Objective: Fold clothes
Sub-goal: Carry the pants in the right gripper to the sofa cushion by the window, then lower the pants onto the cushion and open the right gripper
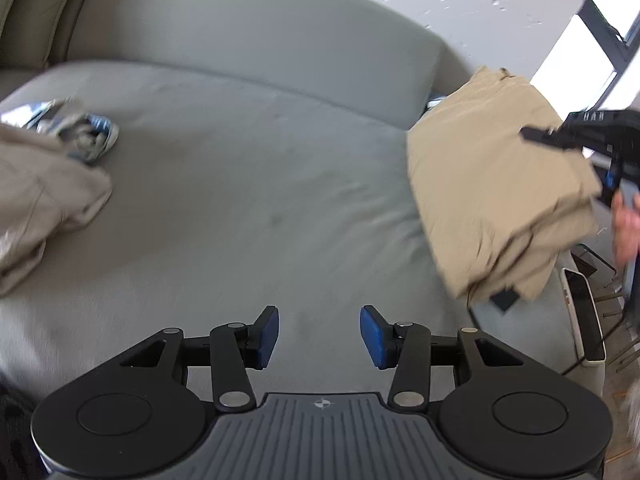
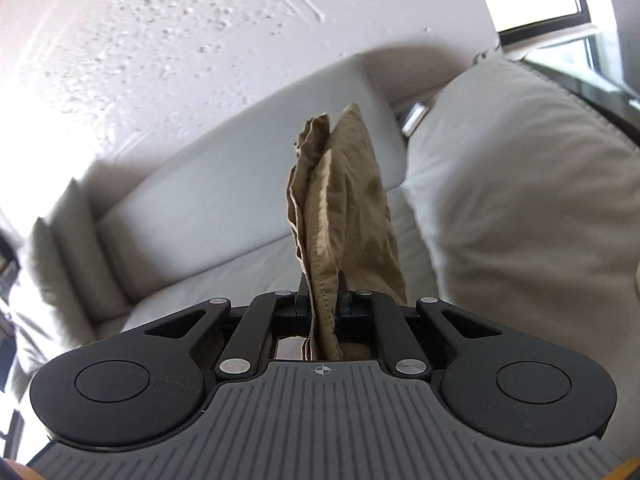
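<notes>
Left gripper [image 1: 319, 332] hangs over the grey sofa seat [image 1: 248, 184], jaws partly apart with nothing between the blue pads [image 1: 370, 336] — only bare cushion shows in the gap.

Right gripper [image 2: 322, 300]: jaws closed tight on a folded khaki garment [image 2: 344, 200], the cloth pinched at a stitched edge and standing up ahead of the fingers. In the left wrist view the same garment [image 1: 496, 196] appears as a layered, folded bundle lifted clear of the seat at the sofa's right end, with the right gripper [image 1: 560, 136] clamped on its far edge and a hand [image 1: 626, 228] behind it.

A second beige garment [image 1: 44, 192], unfolded and crumpled, lies on the left part of the seat, touching a small blue-and-white bunched item [image 1: 90, 132] — too blurred to identify.

A grey pillow [image 2: 528, 200] sits at the right of the right wrist view, beside the backrest [image 2: 248, 168].
</notes>
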A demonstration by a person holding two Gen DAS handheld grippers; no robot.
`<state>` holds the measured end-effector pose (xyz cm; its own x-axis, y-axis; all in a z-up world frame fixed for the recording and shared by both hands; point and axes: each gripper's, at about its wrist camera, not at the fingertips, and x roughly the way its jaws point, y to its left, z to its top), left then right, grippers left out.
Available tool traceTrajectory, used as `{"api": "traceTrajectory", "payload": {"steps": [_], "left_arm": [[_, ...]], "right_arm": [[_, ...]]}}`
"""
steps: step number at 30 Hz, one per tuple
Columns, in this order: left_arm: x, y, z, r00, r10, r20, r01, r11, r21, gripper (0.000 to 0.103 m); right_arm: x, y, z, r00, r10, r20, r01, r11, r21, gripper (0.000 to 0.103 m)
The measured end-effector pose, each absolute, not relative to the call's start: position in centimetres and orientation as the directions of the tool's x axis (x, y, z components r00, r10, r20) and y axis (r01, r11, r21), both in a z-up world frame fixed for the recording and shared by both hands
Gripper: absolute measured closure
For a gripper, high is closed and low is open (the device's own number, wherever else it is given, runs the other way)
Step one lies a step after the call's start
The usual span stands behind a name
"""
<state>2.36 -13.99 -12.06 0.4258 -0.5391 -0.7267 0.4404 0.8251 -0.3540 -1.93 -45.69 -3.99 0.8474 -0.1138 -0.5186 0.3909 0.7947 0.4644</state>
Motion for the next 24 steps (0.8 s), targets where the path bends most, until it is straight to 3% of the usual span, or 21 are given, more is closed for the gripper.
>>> {"api": "traceTrajectory", "payload": {"steps": [3, 7, 11, 12, 13, 14, 16, 17, 22, 24], "left_arm": [[2.5, -14.0, -12.1, 0.408, -0.561, -0.720, 0.446, 0.811, -0.379, 0.060], [2.5, -14.8, -11.3, 0.401, -0.601, -0.691, 0.483, 0.780, -0.398, 0.060], [2.4, -16.1, -10.8, 0.396, -0.623, -0.674, 0.512, 0.760, -0.401, 0.056], [2.4, -16.5, -10.9, 0.388, -0.625, -0.678, 0.518, 0.756, -0.400, 0.055], [2.3, -17.0, -10.9, 0.379, -0.627, -0.681, 0.525, 0.752, -0.400, 0.055], [2.1, -17.3, -11.0, 0.368, -0.630, -0.684, 0.531, 0.746, -0.402, 0.055], [1.6, -17.9, -11.0, 0.352, -0.637, -0.686, 0.543, 0.736, -0.405, 0.055], [1.3, -18.0, -11.0, 0.351, -0.636, -0.687, 0.548, 0.734, -0.400, 0.055], [-0.2, -17.9, -10.1, 0.387, -0.610, -0.691, 0.558, 0.752, -0.351, 0.049], [-0.8, -17.6, -9.1, 0.426, -0.587, -0.688, 0.555, 0.770, -0.313, 0.033]], "right_arm": [[0.3, -48.2, -3.0, 0.845, -0.140, -0.517, 0.418, 0.776, 0.472, 0.095], [2.0, -51.9, -1.1, 0.873, -0.211, -0.440, 0.439, 0.736, 0.515, 0.095], [1.3, -57.0, -1.0, 0.837, -0.380, -0.394, 0.545, 0.653, 0.527, 0.091], [1.1, -58.5, -1.7, 0.799, -0.444, -0.406, 0.601, 0.609, 0.517, 0.087], [0.9, -60.0, -2.3, 0.756, -0.504, -0.417, 0.654, 0.562, 0.506, 0.068], [1.0, -61.3, -3.4, 0.683, -0.537, -0.495, 0.730, 0.493, 0.473, 0.042], [0.8, -63.0, -5.6, 0.547, -0.507, -0.666, 0.836, 0.363, 0.411, 0.039], [-0.1, -62.7, -6.3, 0.517, -0.519, -0.681, 0.856, 0.336, 0.393, 0.039], [-4.3, -57.7, -6.7, 0.672, -0.362, -0.645, 0.734, 0.437, 0.520, 0.040], [-5.4, -54.8, -6.0, 0.716, -0.297, -0.632, 0.681, 0.495, 0.539, 0.040]]}}
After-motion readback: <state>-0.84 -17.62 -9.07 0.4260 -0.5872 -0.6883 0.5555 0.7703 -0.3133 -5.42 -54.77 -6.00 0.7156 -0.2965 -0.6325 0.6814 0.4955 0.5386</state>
